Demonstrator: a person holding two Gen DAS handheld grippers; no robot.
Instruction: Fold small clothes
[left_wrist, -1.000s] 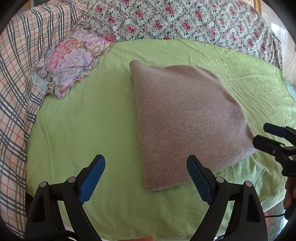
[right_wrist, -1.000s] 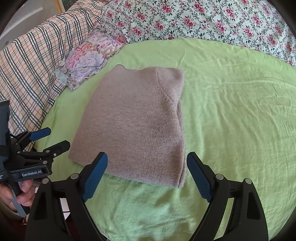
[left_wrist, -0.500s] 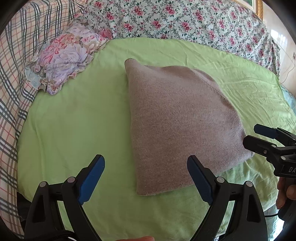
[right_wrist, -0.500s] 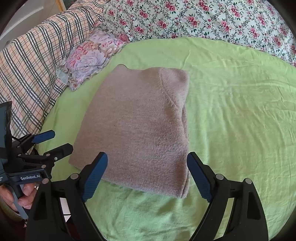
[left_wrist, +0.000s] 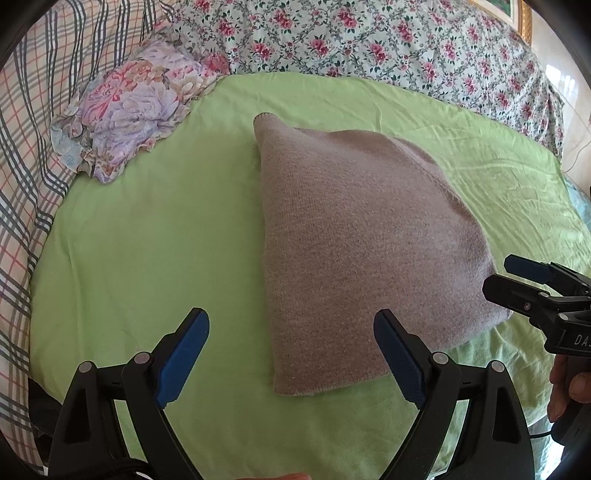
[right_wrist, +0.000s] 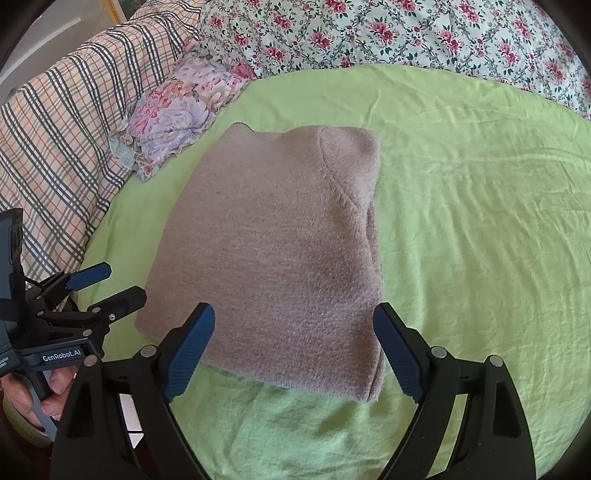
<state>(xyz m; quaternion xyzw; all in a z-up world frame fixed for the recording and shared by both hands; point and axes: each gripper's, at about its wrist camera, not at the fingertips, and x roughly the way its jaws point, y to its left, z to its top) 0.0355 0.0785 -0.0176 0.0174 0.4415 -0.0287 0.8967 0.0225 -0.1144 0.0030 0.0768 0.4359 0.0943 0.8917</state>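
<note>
A folded mauve knit sweater (left_wrist: 354, 236) (right_wrist: 280, 251) lies flat on the green sheet (left_wrist: 147, 243) (right_wrist: 480, 240). My left gripper (left_wrist: 291, 332) is open and empty, hovering above the sweater's near left corner. In the right wrist view it appears at the left edge (right_wrist: 107, 282), open, just off the sweater's left corner. My right gripper (right_wrist: 293, 328) is open and empty above the sweater's near edge. In the left wrist view the right gripper (left_wrist: 513, 275) shows at the right, open, beside the sweater's right corner.
A crumpled floral cloth (left_wrist: 136, 107) (right_wrist: 177, 114) lies at the sheet's far left. A plaid blanket (left_wrist: 26, 147) (right_wrist: 62, 122) covers the left side and a flowered cover (left_wrist: 369, 40) (right_wrist: 406, 33) the back. A hand (right_wrist: 33, 398) holds the left gripper's handle.
Both grippers stayed open and have eased forward and slightly lower toward the sweater's near edge. The sweater has not moved.
</note>
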